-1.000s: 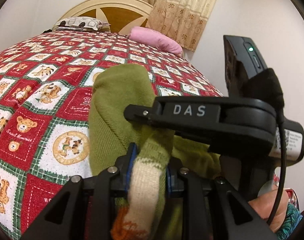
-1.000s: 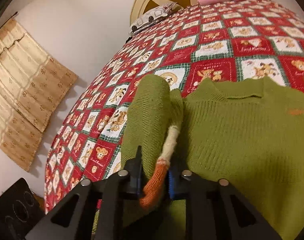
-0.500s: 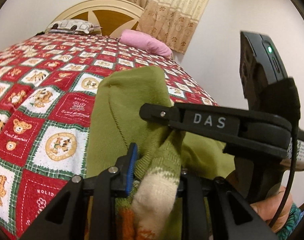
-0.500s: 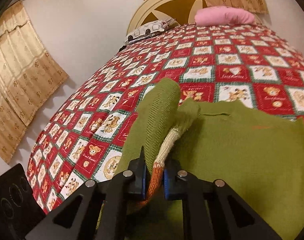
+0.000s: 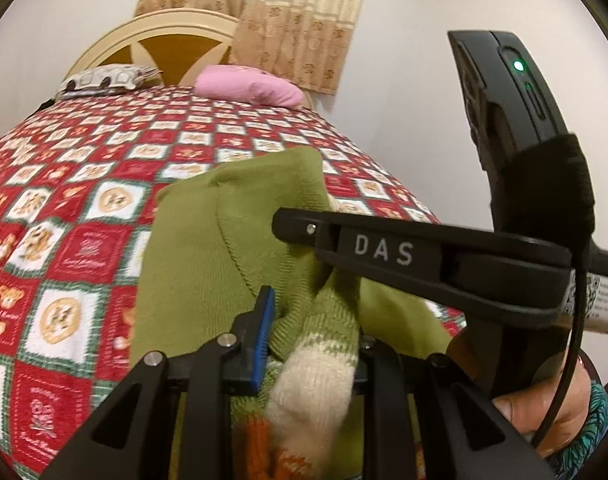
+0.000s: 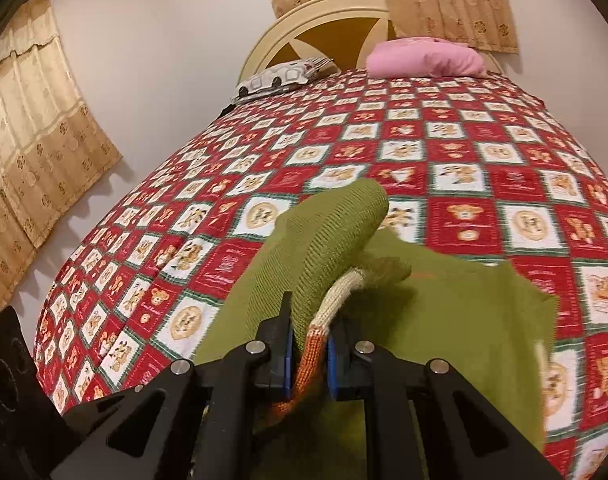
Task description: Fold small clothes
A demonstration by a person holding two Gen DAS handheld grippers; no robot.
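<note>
left wrist: left gripper (image 5: 309, 340) clamped on sweater (image 5: 208, 264) cuff. right gripper (image 6: 307, 354) pinching other cuff, likely lifting both sleeves off bed (image 6: 483, 152) to fold inward.

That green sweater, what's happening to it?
A person is folding it on the bed with a gripper in each hand. The left gripper is shut on the green sweater at its cream and orange striped edge. The right gripper is shut on the striped edge too. Part of the sweater is lifted off the teddy bear quilt, the rest still lies on it. The fold is not finished yet. A pink pillow sits by the headboard.
</note>
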